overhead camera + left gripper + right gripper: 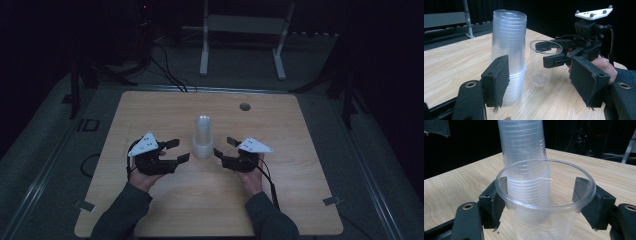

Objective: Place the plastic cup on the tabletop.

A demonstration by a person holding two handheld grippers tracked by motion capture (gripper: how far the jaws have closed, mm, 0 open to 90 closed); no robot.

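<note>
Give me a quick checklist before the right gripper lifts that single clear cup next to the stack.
1. Single cup sits between the jaws of the right gripper: ok.
2. Jaws closed firmly on the cup wall: cannot tell; they flank it closely, but contact is unclear.
3. Cup upright, mouth up, standing on the table: ok.
4. Cup free of the cup stack: ok in the left gripper view, where a narrow gap shows between them.
5. Left gripper out of the way: ok; its jaws are open, hold nothing and stand short of the stack.
6. Stack steady: ok; it stands upright, rims down.
</note>
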